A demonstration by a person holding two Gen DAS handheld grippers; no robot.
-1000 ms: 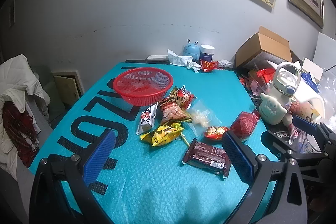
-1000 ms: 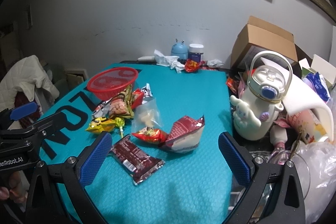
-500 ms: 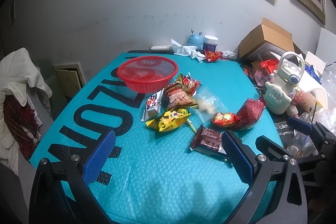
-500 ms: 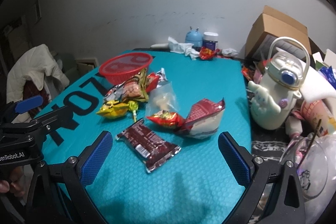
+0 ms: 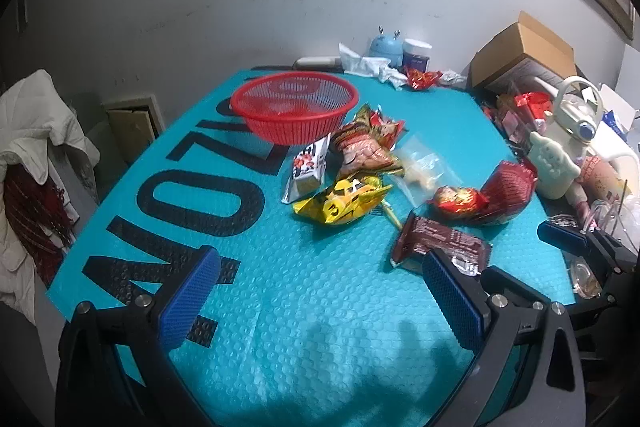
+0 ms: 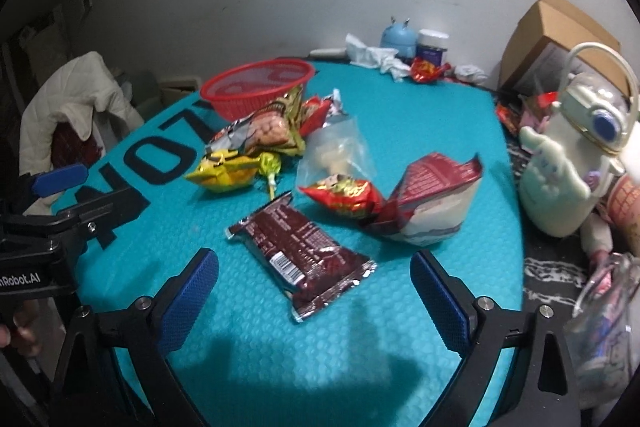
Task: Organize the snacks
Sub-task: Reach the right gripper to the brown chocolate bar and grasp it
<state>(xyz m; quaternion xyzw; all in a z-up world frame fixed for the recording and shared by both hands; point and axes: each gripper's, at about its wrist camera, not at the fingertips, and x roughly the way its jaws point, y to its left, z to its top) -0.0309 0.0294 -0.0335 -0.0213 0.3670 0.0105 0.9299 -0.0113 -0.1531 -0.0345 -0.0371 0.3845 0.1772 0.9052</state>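
Observation:
Loose snack packets lie in a heap on the teal mat [image 5: 280, 307] in front of an empty red mesh basket [image 5: 294, 107]. Among them are a yellow packet [image 5: 344, 203], a brown wrapper [image 6: 304, 255], a small red packet [image 6: 344, 195], a dark red bag [image 6: 432, 203] and a clear bag [image 6: 336, 151]. My right gripper [image 6: 314, 301] hovers just short of the brown wrapper. Its jaws are wide and closing, with the wrapper's near end in line between them, and the pads do not touch it. My left gripper [image 5: 320, 303] is open over bare mat, nothing between its fingers.
A cream character flask [image 6: 568, 167] stands at the mat's right edge among clutter, with a cardboard box [image 5: 520, 55] behind it. A blue round pot [image 5: 386, 47], a jar and crumpled tissues sit at the far edge. A white jacket [image 5: 36, 131] hangs over a chair on the left.
Both grippers have come down and tipped toward the table, so the snacks sit nearer in both views. The brown wrapper now lies close before the right fingers. No snack has moved.

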